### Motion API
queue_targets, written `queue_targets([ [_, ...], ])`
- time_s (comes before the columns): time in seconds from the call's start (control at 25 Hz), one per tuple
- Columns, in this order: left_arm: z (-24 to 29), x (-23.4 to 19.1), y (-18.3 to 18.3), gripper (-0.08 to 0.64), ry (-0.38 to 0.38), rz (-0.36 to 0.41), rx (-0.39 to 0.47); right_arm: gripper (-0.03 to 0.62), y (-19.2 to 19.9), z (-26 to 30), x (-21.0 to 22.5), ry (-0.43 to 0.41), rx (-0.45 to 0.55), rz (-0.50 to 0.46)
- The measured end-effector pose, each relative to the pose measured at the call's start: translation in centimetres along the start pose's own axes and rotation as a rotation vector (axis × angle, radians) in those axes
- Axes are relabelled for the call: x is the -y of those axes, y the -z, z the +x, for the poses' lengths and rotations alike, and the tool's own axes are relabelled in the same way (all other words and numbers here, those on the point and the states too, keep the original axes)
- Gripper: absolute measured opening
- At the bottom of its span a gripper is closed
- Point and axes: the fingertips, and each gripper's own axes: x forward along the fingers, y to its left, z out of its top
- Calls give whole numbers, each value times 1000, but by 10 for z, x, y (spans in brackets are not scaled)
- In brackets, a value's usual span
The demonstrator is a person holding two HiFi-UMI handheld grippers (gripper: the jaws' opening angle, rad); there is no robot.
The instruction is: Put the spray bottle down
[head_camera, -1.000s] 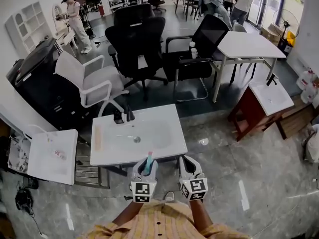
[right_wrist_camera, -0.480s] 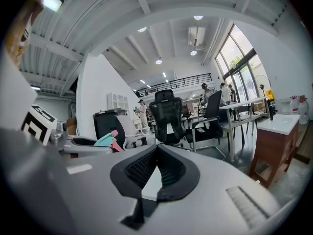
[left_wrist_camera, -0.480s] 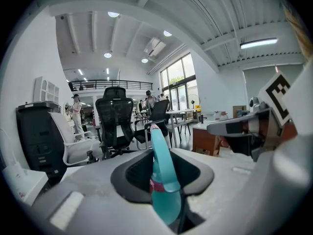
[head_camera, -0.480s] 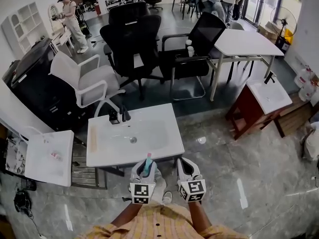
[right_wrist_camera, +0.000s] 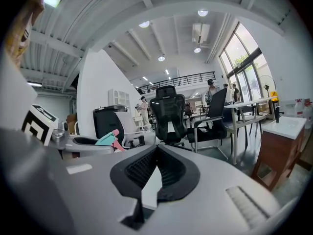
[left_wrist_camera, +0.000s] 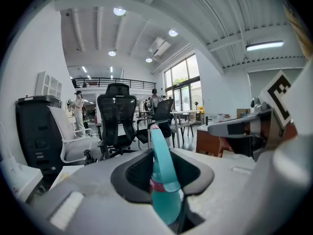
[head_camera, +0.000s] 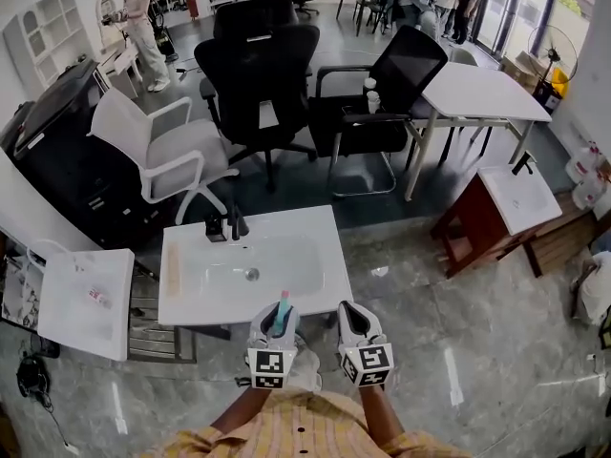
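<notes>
This is a big open office hall; black office chairs (head_camera: 258, 74) and a white chair (head_camera: 167, 151) stand on a shiny grey stone floor (head_camera: 458, 313); a white desk (head_camera: 474, 92) stands near tall windows (head_camera: 520, 8); white sinks (head_camera: 329, 256) sit on stands, like things on show; the roof is high, with round lights (left_wrist_camera: 119, 11); a rail (left_wrist_camera: 98, 80) runs along an upper floor; people (head_camera: 143, 17) stand far off.
</notes>
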Motion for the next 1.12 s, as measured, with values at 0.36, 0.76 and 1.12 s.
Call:
queue_targets([
  [0.36,55,-36,-5,107,-19,-11,1,0,-5,60,19,-16,-18,-11],
  [0.76,116,-81,-11,108,-30,-15,-16,0,-9,127,38,-19,-41,0],
  [1.12,164,-115,-10,108,-40,-24,-27,0,6,171,47,-29,-83,12],
])
